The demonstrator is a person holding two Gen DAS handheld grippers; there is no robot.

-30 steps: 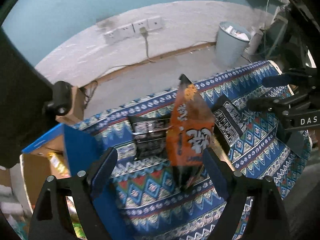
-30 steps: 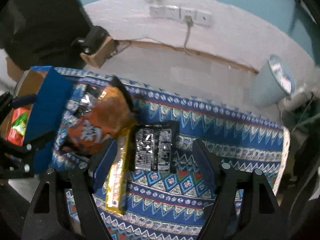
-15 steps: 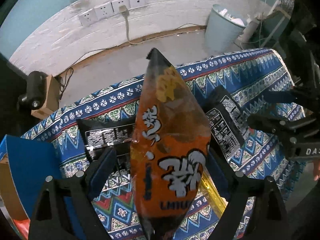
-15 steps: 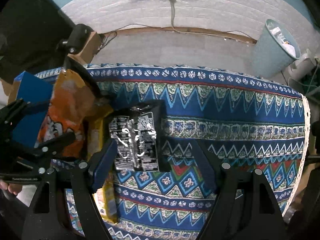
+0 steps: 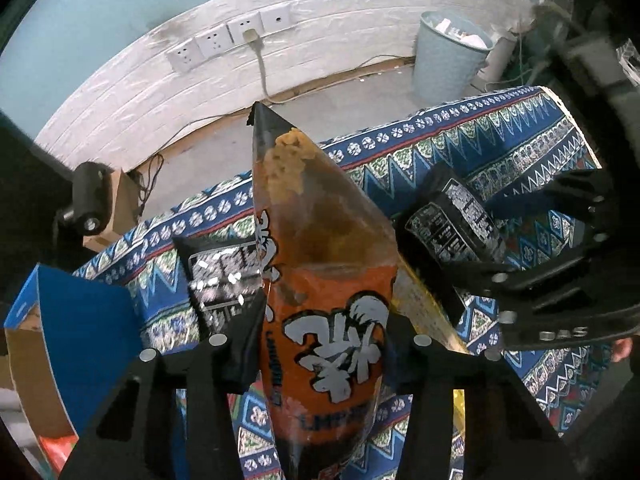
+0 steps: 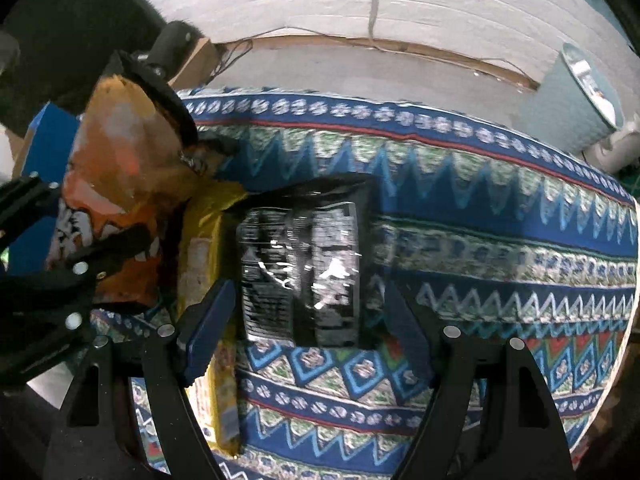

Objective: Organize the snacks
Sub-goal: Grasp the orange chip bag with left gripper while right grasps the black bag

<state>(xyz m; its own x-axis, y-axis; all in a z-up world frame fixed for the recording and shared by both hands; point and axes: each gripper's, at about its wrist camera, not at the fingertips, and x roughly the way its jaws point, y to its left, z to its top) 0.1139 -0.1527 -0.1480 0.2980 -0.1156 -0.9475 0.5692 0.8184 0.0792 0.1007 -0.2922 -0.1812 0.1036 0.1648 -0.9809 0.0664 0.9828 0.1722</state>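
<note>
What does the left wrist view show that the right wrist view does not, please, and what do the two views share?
Only the left wrist view shows a second black packet lying behind the orange snack bag, and the open cardboard box with its blue flap. Only the right wrist view shows the right gripper straddling the black packet, jaws open. Both show the orange bag clamped in the left gripper, whose jaws have just been closing, the yellow packet, the patterned cloth and the bin.

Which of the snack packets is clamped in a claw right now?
The orange crinkly snack bag, pinched upright in the left claw; the others lie flat.
</note>
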